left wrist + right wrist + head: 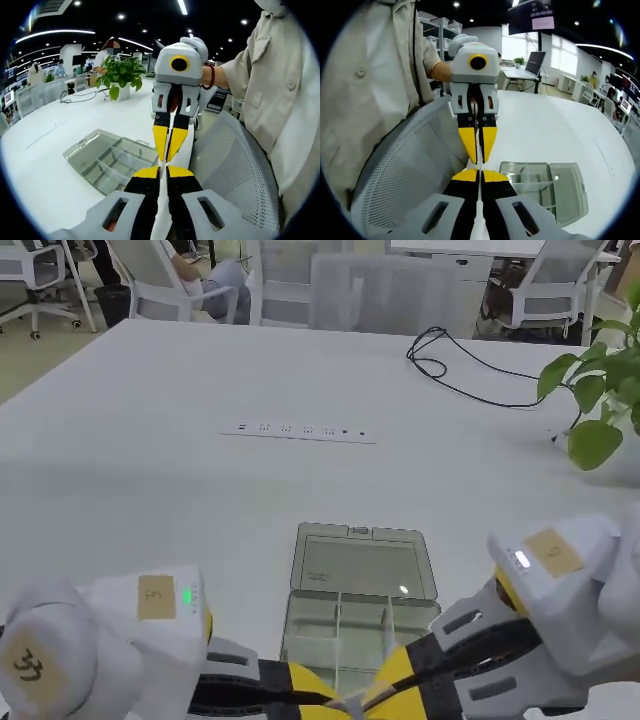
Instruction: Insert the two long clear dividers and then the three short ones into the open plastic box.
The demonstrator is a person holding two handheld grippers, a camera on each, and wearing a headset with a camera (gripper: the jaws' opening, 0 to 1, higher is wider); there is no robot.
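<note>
The clear rectangular plastic box point(352, 635) sits open on the white table point(150, 470), near the table's near edge and directly beyond the two grippers. Its clear lid point(365, 562) lies flat on the far side of the base, touching it along one long edge. Inside the base, clear plastic dividers point(340, 625) stand upright and split it into compartments. How many there are cannot be told. In the left gripper view the box point(112, 159) lies to the left of the jaws; in the right gripper view it point(545, 192) lies to their right.

The left gripper point(335, 703) point(160, 172), white-bodied with black jaws and yellow tips, is held low in front of the box. Its jaws are drawn together, with only a hairline gap between them and nothing discernible in it. The right gripper point(372, 695) point(480, 175), of the same build, faces it. Its jaws are likewise pressed together on nothing visible. The two sets of yellow tips meet nose to nose, touching or nearly so.

Farther back on the table are a flush white power strip point(300, 430), a looped black cable point(450, 365) and a green leafy potted plant point(600, 390). A white mesh chair back point(235, 165) stands behind the grippers, just beside the person's beige shirt point(280, 90).
</note>
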